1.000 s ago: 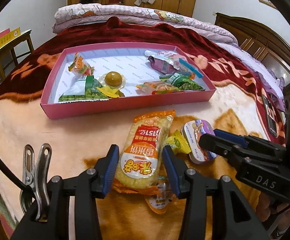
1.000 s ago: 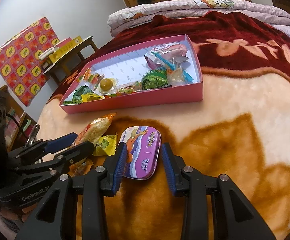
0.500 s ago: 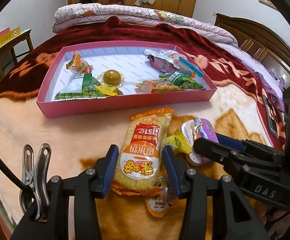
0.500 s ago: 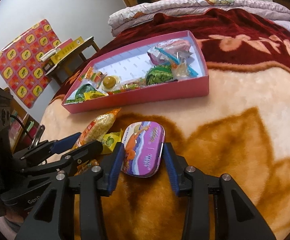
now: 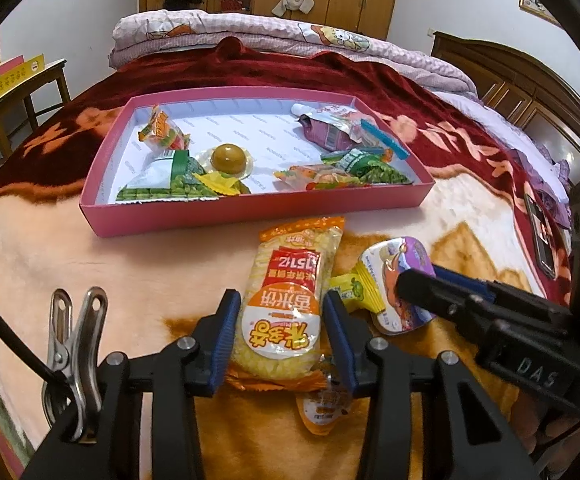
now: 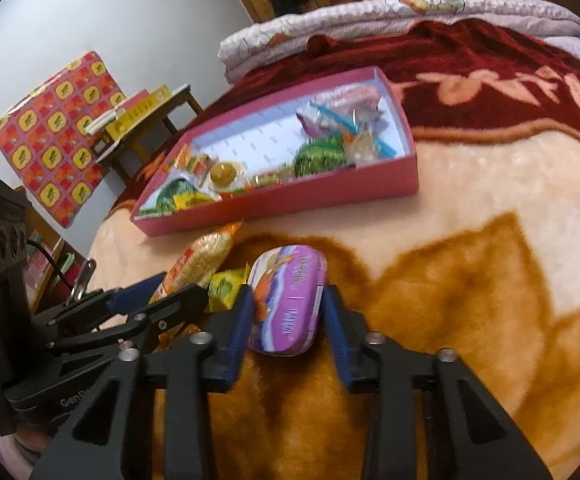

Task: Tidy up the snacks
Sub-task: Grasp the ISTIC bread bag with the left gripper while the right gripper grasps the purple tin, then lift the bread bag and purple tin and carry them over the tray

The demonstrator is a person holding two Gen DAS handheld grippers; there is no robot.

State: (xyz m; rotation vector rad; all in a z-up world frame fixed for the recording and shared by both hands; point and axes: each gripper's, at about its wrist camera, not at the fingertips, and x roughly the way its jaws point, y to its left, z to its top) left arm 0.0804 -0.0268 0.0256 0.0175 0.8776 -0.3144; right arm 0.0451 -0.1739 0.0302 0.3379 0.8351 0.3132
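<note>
My left gripper [image 5: 281, 330] is shut on a yellow rice-cracker packet [image 5: 290, 296] and holds it just above the blanket. My right gripper [image 6: 288, 322] is shut on a purple mint tin [image 6: 288, 298], tilted and lifted off the blanket; the tin also shows in the left wrist view [image 5: 397, 280]. A small yellow-green candy [image 5: 355, 290] lies between packet and tin. An orange jelly cup [image 5: 323, 408] lies under the left gripper. The pink tray [image 5: 250, 208] ahead holds several snacks, also in the right wrist view [image 6: 290, 204].
The bed is covered by a cream, orange and dark red blanket [image 6: 489, 240]. A phone [image 5: 543, 236] lies at the right edge. A folded quilt [image 5: 290, 36] is at the far end. A wooden side table [image 6: 146, 116] and a patterned gift box [image 6: 54, 132] stand at the left.
Both grippers have closed on their items and lifted them slightly. The tin has tilted and risen off the blanket. The tray appears nearer in both views.
</note>
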